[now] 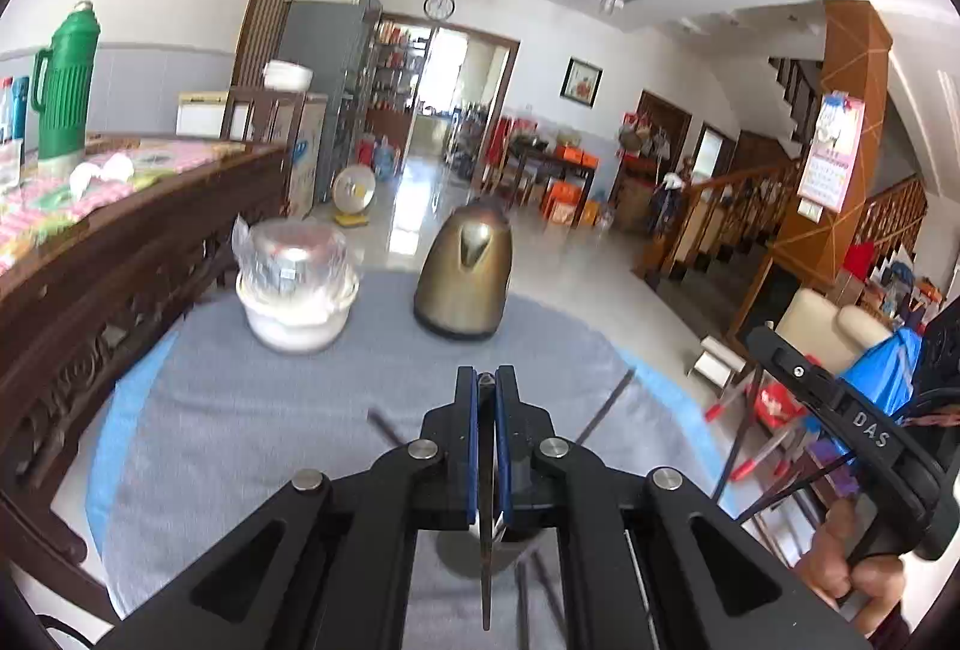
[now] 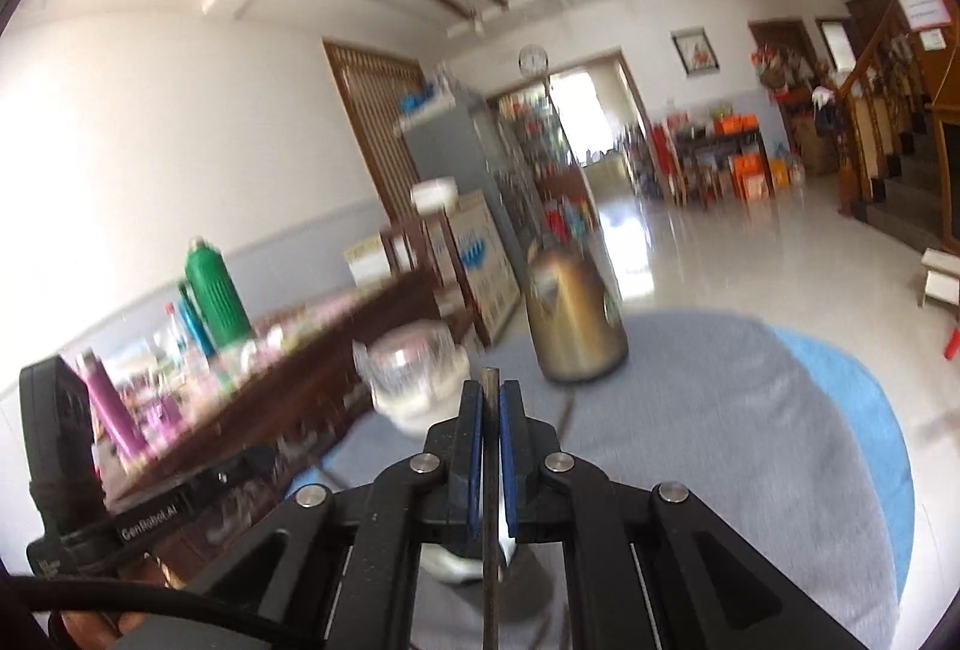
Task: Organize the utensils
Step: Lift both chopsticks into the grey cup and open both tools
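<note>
Utensil in left gripper

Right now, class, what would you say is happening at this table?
A person holds a two-finger gripper in each hand above a round table covered in grey cloth. The left gripper is shut on a thin flat metal utensil, and the right gripper is shut on a slim dark metal rod, probably a chopstick. More dark sticks lie on the cloth. A bronze-coloured metal kettle and a white bowl wrapped in clear plastic stand at the far side.
</note>
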A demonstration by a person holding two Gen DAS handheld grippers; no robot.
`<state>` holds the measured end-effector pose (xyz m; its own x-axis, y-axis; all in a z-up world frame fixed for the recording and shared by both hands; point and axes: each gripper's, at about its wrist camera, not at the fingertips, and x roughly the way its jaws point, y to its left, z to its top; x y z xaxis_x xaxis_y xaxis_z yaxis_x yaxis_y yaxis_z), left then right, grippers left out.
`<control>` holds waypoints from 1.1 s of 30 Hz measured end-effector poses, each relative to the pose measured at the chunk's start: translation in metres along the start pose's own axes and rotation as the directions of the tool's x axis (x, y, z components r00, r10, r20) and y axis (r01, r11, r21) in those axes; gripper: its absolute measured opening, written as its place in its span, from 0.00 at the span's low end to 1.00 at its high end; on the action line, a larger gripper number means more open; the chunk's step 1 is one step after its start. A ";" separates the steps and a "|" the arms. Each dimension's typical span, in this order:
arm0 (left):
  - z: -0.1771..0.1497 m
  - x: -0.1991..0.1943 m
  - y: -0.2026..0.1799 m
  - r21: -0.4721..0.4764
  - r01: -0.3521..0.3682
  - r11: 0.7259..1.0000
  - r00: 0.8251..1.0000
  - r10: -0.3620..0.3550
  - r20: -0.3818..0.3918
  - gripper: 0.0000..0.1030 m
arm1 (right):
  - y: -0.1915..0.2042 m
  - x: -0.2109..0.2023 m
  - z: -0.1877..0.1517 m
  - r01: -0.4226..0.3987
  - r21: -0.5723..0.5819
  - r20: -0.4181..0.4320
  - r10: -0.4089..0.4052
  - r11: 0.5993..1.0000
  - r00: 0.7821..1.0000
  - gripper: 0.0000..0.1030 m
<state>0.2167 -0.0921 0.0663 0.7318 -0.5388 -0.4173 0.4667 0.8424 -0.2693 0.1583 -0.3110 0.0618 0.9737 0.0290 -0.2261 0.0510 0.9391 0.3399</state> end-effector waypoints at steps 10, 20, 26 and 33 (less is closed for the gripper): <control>0.048 -0.016 -0.021 0.039 -0.030 0.999 0.984 0.023 0.176 0.05 | 0.028 0.025 0.029 0.012 0.016 0.251 -0.016 1.000 0.968 0.06; 0.028 0.036 -0.001 -0.053 -0.092 0.994 0.973 0.101 0.209 0.05 | 0.052 0.076 0.001 0.160 -0.039 0.268 -0.144 0.986 0.953 0.06; 0.003 0.059 0.017 -0.082 -0.107 0.991 0.989 0.115 0.098 0.05 | 0.046 0.089 -0.019 0.135 -0.069 0.160 -0.123 0.988 0.979 0.06; -0.001 0.039 0.012 -0.024 -0.114 0.993 0.988 0.116 0.097 0.06 | 0.024 0.086 -0.028 0.029 -0.012 0.007 -0.029 1.000 1.000 0.08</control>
<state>0.2498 -0.1029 0.0460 0.8257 -0.4346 -0.3596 0.3682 0.8982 -0.2402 0.2372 -0.2764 0.0248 0.9734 -0.0010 -0.2292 0.0769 0.9434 0.3225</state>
